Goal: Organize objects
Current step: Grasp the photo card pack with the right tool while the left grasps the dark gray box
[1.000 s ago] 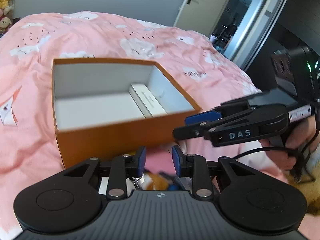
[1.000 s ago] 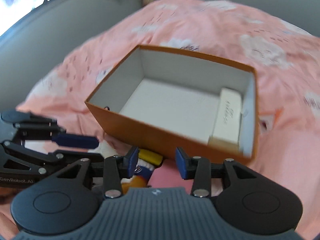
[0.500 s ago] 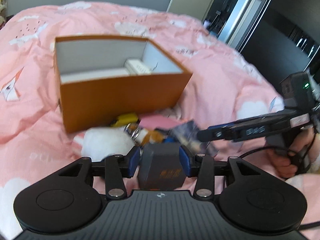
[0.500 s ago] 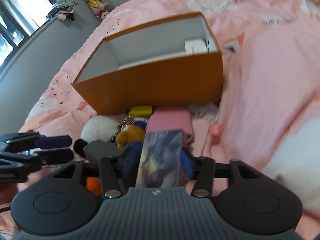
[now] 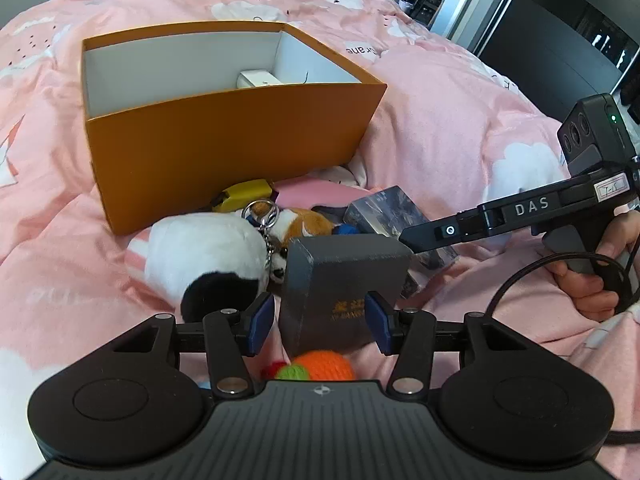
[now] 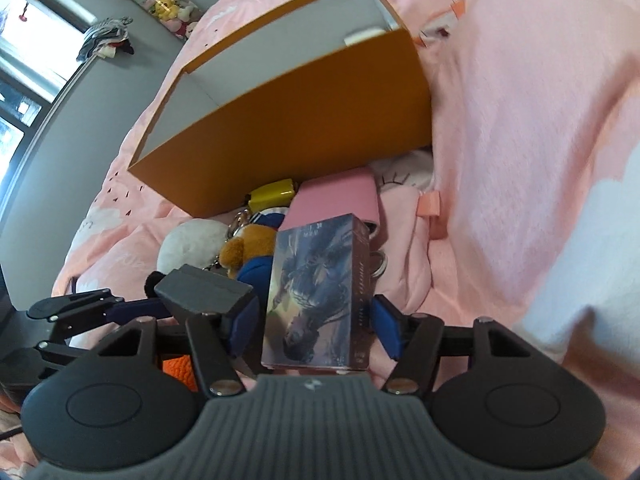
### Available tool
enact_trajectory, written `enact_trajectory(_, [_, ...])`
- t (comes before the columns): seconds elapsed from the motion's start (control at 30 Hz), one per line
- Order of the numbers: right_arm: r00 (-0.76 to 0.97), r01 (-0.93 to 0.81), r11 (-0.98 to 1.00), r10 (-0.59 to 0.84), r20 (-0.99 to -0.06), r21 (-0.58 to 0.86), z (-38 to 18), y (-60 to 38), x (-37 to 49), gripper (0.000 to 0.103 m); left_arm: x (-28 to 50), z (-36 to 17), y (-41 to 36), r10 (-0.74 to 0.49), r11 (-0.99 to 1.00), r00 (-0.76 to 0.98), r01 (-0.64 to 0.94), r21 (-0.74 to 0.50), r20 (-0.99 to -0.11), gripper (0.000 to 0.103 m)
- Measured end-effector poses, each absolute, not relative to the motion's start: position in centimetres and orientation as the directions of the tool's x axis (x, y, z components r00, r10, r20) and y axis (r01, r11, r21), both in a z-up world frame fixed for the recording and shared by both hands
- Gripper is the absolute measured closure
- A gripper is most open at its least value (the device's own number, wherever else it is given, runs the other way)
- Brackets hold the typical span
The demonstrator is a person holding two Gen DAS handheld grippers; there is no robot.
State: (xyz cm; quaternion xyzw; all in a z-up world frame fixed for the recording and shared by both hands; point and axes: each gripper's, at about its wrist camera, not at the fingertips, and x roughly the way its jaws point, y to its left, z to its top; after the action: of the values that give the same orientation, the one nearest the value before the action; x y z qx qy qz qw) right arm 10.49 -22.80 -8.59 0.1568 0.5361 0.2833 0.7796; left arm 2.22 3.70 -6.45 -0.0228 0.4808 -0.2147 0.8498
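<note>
An orange cardboard box (image 5: 224,152) (image 6: 300,120) sits open on the pink bed, with a small white box (image 5: 258,79) inside. In front of it lies a pile: a panda plush (image 5: 204,256), a brown plush keychain (image 5: 304,220), a yellow item (image 5: 244,194) and a pink item (image 6: 340,196). My left gripper (image 5: 319,322) is low over a dark grey box (image 5: 344,280); its jaws are opening, with the box between the pads and a slim gap on the left. My right gripper (image 6: 316,328) straddles a picture-printed box (image 6: 320,288); its jaws are opening too, and the pads stand just off the box.
An orange crochet ball (image 5: 324,366) lies just under the left gripper. A person's hand (image 5: 592,284) holds the right gripper's handle, with a black cable looping beside it. A grey wall and a window run along the bed's left side in the right wrist view.
Both grippers have come down from above the orange box onto the pile in front of it. Their jaws have widened, and a box now stands between each pair.
</note>
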Motion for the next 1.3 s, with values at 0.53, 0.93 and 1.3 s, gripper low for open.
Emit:
enact_trajectory(0.53, [0.227,-0.196,0.781,0.625,-0.747,0.593,-9.9,-23.8,11.6,0.049,4.4,-8.5,3.2,-0.518,0.843,0.41,0.393,-0.368,-0.751,0.04])
enact_trajectory(0.93, [0.237,-0.256,0.775,0.63,-0.74,0.578,-7.4,-24.2,10.9,0.076,2.8,-6.6,4.4,-0.554,0.827,0.436,0.389,-0.406,-0.709,0.057])
enact_trajectory(1.3, [0.209,-0.178,0.743,0.67,-0.713,0.646,-10.2,-23.5,12.3,0.064,3.9,-8.6,5.2,-0.611,0.791,0.393,0.319,-0.522,-0.687,0.057])
